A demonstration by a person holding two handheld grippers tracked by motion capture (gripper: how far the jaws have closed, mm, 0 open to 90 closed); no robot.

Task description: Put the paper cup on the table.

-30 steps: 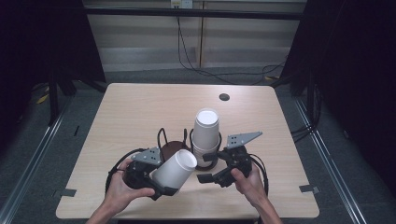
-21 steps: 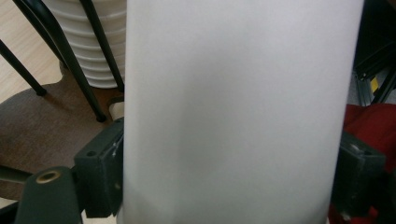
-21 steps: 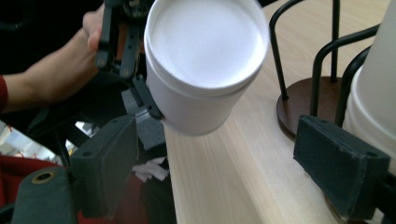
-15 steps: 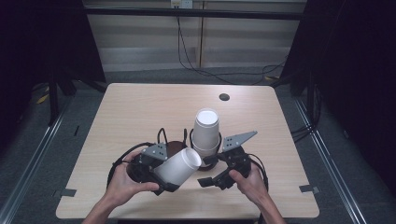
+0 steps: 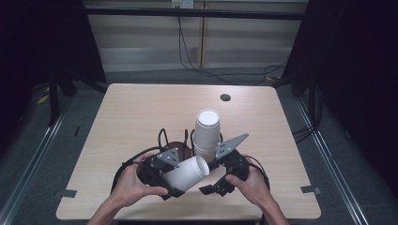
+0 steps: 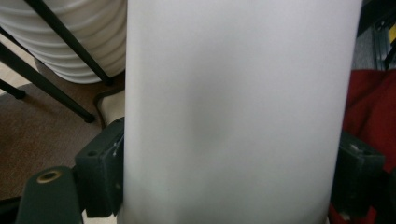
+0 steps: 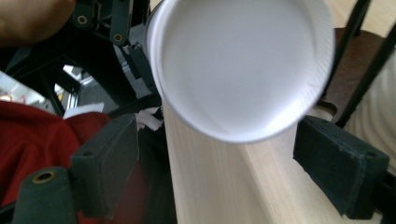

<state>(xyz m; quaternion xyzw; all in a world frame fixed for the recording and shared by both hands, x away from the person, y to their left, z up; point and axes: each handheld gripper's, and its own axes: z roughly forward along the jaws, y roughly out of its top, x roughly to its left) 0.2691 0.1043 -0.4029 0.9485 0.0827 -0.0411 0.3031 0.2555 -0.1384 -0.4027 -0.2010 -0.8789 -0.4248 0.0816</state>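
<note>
Left gripper [image 5: 180,180] clamped on white cup [image 5: 187,172], tilted; right gripper [image 5: 217,180] jaws wide apart, empty.

Your left hand [image 5: 133,183] wraps the left gripper [image 5: 176,180] near the table's front edge, its jaws angled toward your right and clamped on both sides of what they carry. Your right hand [image 5: 251,180] grips the right gripper [image 5: 217,183] just beside it, jaws spread wide and turned toward the left one. Both forearms enter from the bottom.
</note>
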